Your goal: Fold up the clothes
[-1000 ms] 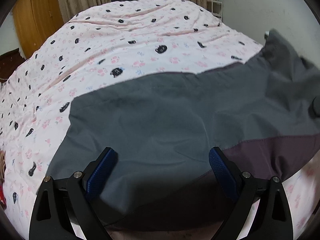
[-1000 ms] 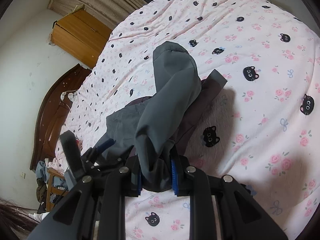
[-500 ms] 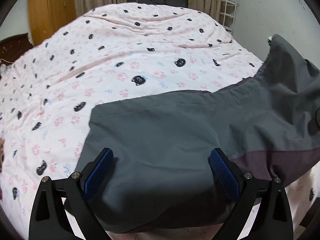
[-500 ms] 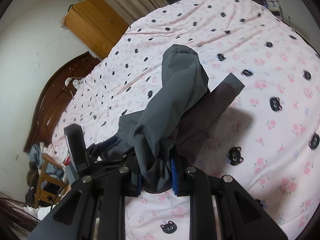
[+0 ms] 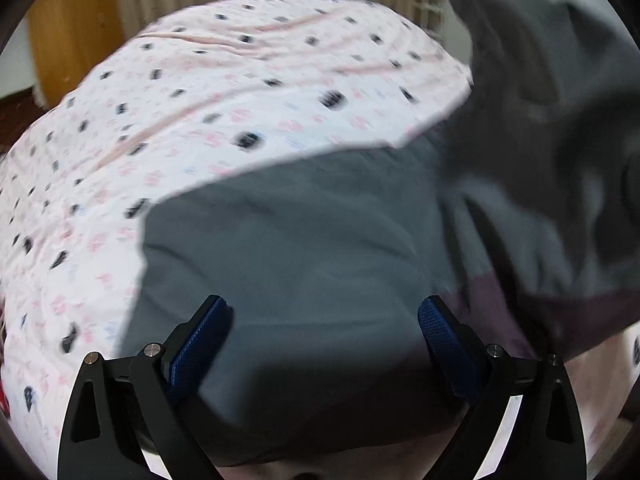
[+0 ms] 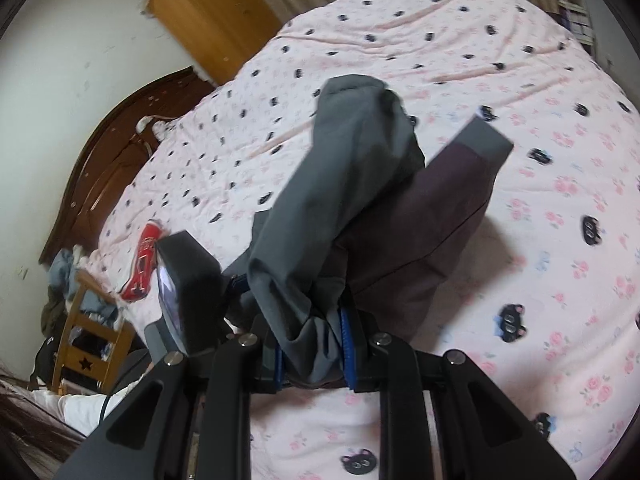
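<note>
Fingers of right gripper (image 6: 314, 354) clenched on bunched grey cloth of garment (image 6: 352, 184), blue pads pressing fabric from both sides; lifted part rises from grip, above bed (image 6: 460, 60). Darker purple panel (image 6: 440, 216) of same garment hangs beside it. Left gripper (image 5: 326, 344) released, fingers (image 5: 200, 344) spread wide apart, nothing between them; whether pads touch cloth, cannot tell. Below them rest of garment lies flat on pink cat-print bedspread (image 5: 240, 92), right part raised toward top right of left view.
</note>
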A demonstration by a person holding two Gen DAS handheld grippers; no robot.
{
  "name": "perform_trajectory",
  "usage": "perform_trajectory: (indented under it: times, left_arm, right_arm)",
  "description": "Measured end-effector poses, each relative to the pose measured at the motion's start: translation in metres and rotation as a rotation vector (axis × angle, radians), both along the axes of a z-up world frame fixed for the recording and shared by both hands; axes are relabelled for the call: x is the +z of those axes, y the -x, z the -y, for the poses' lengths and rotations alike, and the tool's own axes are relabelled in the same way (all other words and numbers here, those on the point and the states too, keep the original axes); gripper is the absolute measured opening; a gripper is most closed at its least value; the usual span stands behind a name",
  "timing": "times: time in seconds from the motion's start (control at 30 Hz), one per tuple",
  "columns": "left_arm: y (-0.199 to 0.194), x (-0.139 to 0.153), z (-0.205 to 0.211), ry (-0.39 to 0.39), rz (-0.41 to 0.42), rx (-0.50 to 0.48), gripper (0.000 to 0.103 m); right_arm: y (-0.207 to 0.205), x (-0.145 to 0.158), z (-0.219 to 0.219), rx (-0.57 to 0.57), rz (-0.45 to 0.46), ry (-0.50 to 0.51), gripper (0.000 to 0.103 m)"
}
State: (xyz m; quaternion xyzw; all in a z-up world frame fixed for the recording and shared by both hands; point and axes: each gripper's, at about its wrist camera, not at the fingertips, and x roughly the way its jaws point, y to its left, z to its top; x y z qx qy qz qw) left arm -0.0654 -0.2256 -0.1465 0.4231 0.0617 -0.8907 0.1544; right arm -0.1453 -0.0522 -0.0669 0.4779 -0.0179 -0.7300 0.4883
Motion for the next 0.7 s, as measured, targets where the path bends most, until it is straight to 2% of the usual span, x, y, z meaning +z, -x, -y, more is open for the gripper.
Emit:
perform_trajectory:
  times: [0.13,0.23,0.33,0.5,0.7]
  left_arm:
    - [0.000,0.007,0.040,0.011,0.004,0.090,0.096]
    - [0.002,-0.005,0.072,-0.053,0.051,0.131,0.094]
    - [-0.011,-0.001,0.092,-0.084,0.007,0.182,0.094]
    - [-0.018,-0.010,0.108,-0.106,0.022,0.206,0.094]
    - [-0.005,-0.026,0.124,-0.103,0.023,0.195,0.094]
  right_arm:
    - [-0.006,0.004,0.019,0.044,-0.028,-0.027,0.022]
    - [-0.012,0.006,0.036,0.079,-0.035,-0.038,0.022]
    - [-0.019,0.006,0.055,0.116,-0.038,-0.049,0.022]
    - [-0.029,-0.004,0.093,0.179,-0.016,-0.070,0.022]
    - [-0.037,-0.025,0.133,0.221,0.014,-0.119,0.022]
